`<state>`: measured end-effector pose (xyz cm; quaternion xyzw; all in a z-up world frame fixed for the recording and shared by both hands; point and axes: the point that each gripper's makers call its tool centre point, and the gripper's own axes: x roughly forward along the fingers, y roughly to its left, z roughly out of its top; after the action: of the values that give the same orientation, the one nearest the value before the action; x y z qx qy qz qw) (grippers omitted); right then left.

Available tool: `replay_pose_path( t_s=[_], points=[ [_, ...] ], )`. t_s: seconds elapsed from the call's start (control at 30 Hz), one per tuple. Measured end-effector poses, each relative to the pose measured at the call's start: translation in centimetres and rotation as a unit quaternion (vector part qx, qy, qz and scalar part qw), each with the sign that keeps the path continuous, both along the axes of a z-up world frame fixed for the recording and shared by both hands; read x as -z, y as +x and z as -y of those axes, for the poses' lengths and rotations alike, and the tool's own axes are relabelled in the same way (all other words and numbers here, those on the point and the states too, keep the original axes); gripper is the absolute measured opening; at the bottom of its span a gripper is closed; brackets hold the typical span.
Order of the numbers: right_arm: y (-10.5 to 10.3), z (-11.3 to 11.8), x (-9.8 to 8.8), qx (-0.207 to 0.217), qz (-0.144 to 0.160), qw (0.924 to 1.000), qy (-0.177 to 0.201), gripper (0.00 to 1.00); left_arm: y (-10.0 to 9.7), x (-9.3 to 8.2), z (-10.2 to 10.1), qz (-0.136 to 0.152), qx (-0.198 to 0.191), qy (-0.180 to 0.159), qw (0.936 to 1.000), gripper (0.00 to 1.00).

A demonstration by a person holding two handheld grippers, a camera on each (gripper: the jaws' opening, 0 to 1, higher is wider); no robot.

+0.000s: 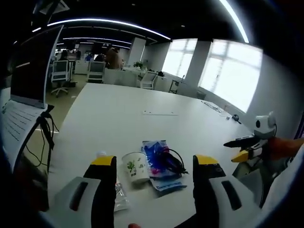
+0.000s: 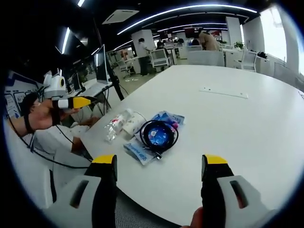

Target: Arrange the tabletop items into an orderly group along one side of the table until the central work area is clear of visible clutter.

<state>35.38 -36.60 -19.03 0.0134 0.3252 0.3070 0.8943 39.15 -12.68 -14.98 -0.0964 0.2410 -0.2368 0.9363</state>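
Four items clustered near the table [image 2: 247, 123] edge: paper cup [image 1: 135, 166], plastic bottle [image 2: 115, 124] beside it, blue packet [image 1: 159, 168] touching it, black cable [image 2: 158, 135] coiled on the packet. Left gripper [image 1: 154, 178] and right gripper [image 2: 160, 178]: jaws spread wide, holding nothing.

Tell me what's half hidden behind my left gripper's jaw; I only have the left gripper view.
Observer: A clear plastic bottle, lying on its side beside the paper cup.
Operator: Is the black cable loose?
Observer: No, the cable sits coiled in a ring on top of the blue packet.
Operator: Is the right gripper holding anything?
Observer: No, the right gripper is open, nothing between its jaws.
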Motion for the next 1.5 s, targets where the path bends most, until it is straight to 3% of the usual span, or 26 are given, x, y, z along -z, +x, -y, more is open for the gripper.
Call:
replay_pose_path(
  t_s=[0.97, 1.5],
  points=[
    [-0.2, 0.5, 0.8, 0.007, -0.007, 0.9999, -0.001, 0.72, 0.1, 1.1, -0.5, -0.009, -0.004, -0.001, 1.0000, 0.65],
    [-0.8, 1.1, 1.1, 0.015, -0.010, 0.9998, -0.003, 0.72, -0.5, 3.2, -2.0, -0.028, -0.021, 0.004, 0.9994, 0.64]
  ],
)
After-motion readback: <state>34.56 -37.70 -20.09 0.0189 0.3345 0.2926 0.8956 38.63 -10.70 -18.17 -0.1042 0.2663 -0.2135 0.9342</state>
